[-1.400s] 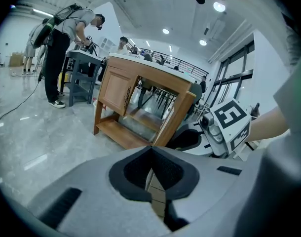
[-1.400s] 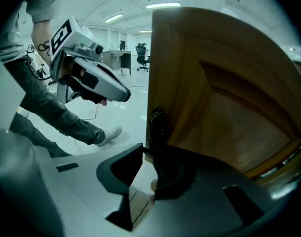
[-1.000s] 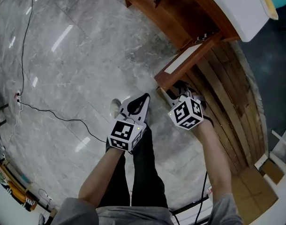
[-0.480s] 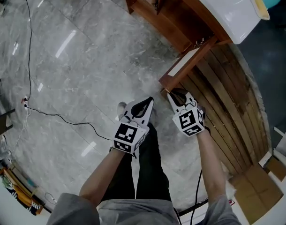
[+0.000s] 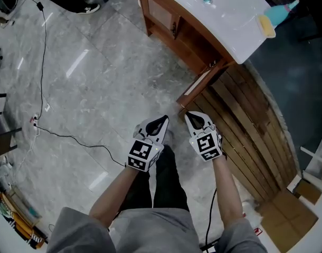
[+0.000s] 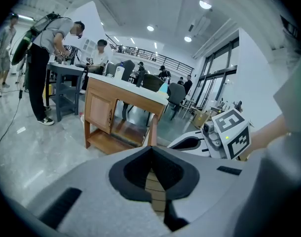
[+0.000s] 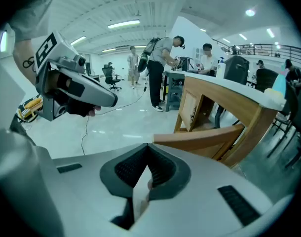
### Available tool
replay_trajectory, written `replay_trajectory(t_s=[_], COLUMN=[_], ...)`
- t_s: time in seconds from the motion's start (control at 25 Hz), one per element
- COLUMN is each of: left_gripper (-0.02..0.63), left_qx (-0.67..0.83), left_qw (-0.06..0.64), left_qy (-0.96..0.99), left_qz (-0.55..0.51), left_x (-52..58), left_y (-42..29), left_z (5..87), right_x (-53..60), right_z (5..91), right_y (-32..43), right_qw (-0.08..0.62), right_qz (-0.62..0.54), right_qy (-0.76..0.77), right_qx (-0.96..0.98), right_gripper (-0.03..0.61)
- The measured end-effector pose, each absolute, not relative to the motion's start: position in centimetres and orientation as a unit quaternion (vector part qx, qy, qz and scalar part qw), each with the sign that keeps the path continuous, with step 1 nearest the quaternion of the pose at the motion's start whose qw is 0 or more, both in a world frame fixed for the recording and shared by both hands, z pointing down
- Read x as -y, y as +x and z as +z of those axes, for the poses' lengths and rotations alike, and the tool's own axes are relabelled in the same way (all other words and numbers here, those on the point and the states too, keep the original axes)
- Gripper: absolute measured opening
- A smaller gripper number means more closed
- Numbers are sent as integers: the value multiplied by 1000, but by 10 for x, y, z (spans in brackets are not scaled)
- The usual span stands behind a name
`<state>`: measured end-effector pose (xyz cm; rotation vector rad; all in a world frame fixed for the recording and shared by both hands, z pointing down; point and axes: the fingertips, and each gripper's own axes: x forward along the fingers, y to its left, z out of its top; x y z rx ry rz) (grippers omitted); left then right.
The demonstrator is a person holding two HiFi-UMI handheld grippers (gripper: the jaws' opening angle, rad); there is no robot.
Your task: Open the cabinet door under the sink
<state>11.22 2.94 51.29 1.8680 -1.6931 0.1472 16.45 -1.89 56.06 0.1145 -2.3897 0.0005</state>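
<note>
door: cabinet door (image 5: pixel 199 83) stands swung out from the sink cabinet (image 5: pixel 162 16). Its long axis runs from the cabinet corner toward you.
right claw (image 5: pixel 192 117): jaws pressed together, holding nothing. The door's free edge is just ahead of the tips. This is your nearer hand.
left claw (image 5: pixel 161 122): jaws together, empty, further from the door.
status: door looks open, so I'd call the task near done.
</note>
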Motion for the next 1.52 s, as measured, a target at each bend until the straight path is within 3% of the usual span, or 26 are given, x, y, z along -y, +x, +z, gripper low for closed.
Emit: replay_trajectory(t_s=[0.88,1.2,1.52], left_gripper=[8,8,8], left_qx=[639,619,611], left_qw=[158,105,76], left_qy=[752,778,788], left_qz=[39,10,-12], left_x=[-39,-42,-44], left_y=[92,105,102], left_z=[258,181,143], right_x=[-4,-14,-16], right_z=[263,184,144], right_y=[135,144,152], right_qw=[137,57,20], right_qz=[74,65,42], right_qy=[198,246,268], right_qx=[968,965,962], right_gripper=[9,8,8])
